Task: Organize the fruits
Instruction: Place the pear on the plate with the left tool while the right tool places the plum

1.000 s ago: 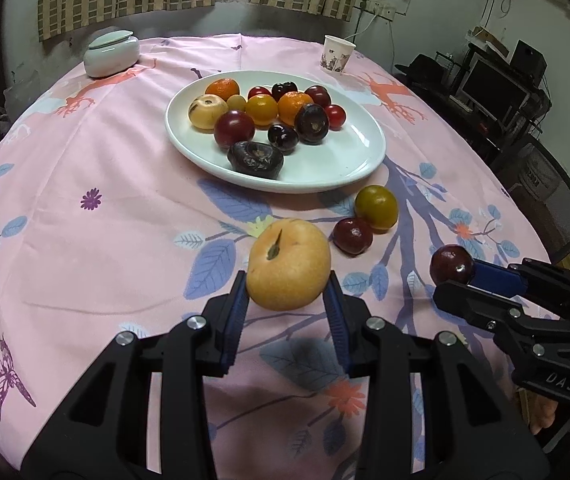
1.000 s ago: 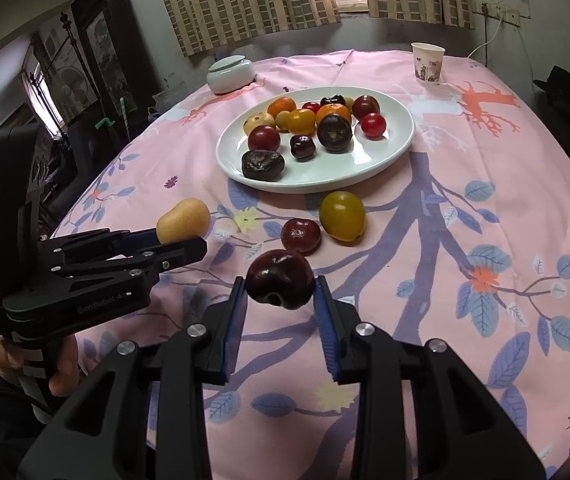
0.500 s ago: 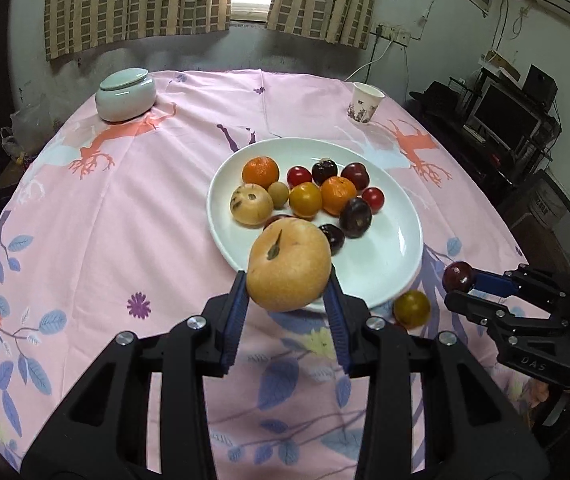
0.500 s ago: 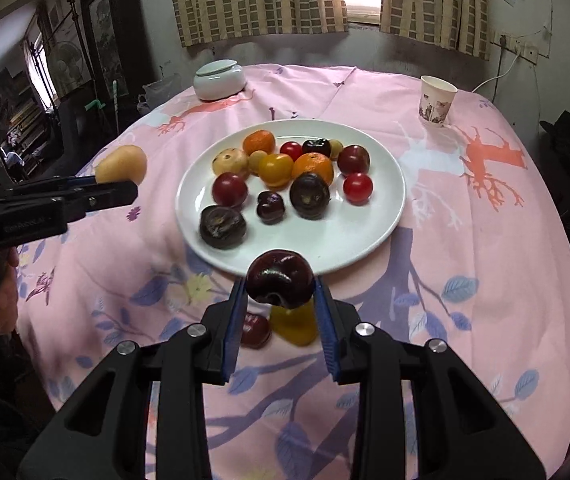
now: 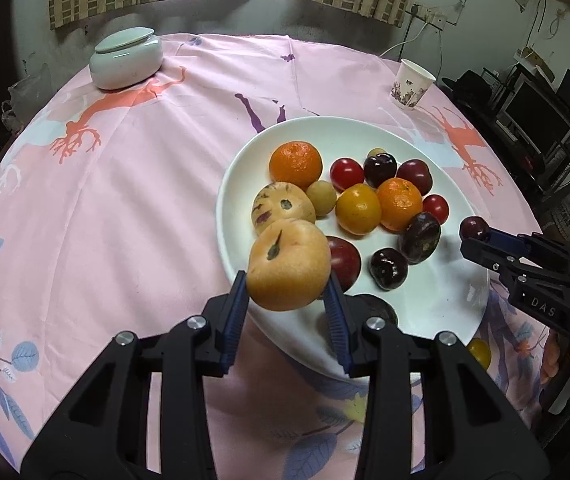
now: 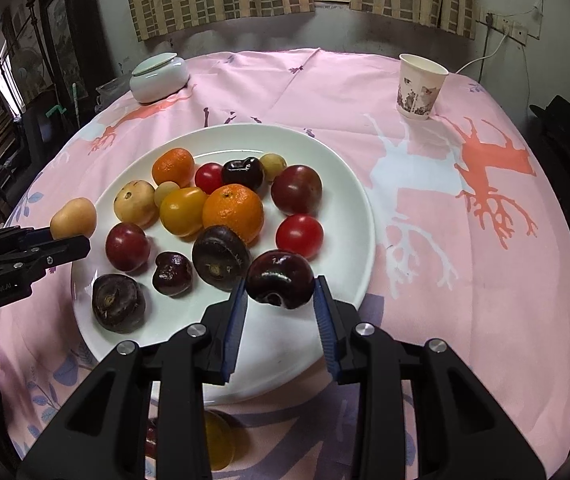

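Note:
My left gripper (image 5: 287, 280) is shut on a yellow-orange pear-like fruit (image 5: 289, 264) and holds it in the air over the near left rim of the white plate (image 5: 445, 304). My right gripper (image 6: 279, 282) is shut on a dark red cherry (image 6: 279, 279) and holds it above the plate's (image 6: 349, 208) near right part. The plate carries several fruits: oranges, tomatoes, plums, cherries. The left gripper with its fruit (image 6: 73, 218) shows at the left of the right wrist view. The right gripper with its cherry (image 5: 474, 228) shows at the right of the left wrist view.
A yellow fruit (image 6: 219, 440) and a red one (image 6: 151, 438) lie on the pink cloth just in front of the plate, partly hidden by my fingers. A lidded white bowl (image 5: 126, 57) stands at the back left, a paper cup (image 5: 412, 84) at the back right.
Both grippers have lifted their fruit off the cloth and moved forward, from the near table edge to above the plate. Both stay shut.

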`<state>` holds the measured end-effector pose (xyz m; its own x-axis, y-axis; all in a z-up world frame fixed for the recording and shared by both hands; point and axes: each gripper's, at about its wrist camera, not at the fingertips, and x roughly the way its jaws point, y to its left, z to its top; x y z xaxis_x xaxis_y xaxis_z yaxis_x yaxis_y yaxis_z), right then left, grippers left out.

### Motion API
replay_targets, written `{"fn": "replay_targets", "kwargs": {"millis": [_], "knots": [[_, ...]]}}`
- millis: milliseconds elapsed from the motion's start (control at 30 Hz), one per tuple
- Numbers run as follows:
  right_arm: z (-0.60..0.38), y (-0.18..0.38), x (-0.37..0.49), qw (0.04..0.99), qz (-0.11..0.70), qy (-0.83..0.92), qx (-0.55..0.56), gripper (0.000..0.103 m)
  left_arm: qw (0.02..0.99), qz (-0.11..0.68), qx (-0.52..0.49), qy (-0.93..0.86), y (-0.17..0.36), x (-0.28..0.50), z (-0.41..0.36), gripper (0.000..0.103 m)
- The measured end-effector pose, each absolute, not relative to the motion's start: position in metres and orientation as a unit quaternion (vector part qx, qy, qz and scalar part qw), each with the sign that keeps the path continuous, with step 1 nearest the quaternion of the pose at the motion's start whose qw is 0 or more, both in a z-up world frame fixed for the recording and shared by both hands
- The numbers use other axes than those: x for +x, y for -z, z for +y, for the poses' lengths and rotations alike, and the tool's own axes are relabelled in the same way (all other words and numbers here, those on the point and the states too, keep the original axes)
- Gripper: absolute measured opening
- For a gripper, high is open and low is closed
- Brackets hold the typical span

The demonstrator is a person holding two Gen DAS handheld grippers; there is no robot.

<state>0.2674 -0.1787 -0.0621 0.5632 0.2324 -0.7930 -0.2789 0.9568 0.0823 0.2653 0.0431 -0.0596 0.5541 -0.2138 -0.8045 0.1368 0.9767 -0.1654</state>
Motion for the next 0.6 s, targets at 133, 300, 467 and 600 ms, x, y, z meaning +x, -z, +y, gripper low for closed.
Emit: {"fn": "replay_targets", "kwargs": {"millis": [133,300,467,600], "knots": [[-0.176,0.066,0.273,0.882,0.450,-0.140,-0.031,0.034,0.881,0.462,-0.043,0.093,0.062,0.271,0.043,0.038],[-0.175,0.069,0.278,0.882,0.450,-0.133,-0.036,0.034,0.878,0.466,-0.046,0.096,0.064,0.277,0.040,0.039],[-0.174,0.066,0.278,0.895,0.426,-0.115,-0.060,0.038,0.879,0.463,-0.055,0.095,0.065,0.279,0.039,0.044],[-0.177,0.052,0.269,0.919,0.375,-0.099,-0.074,0.082,0.891,0.441,-0.067,0.087,0.053,0.275,0.045,0.079]]}}
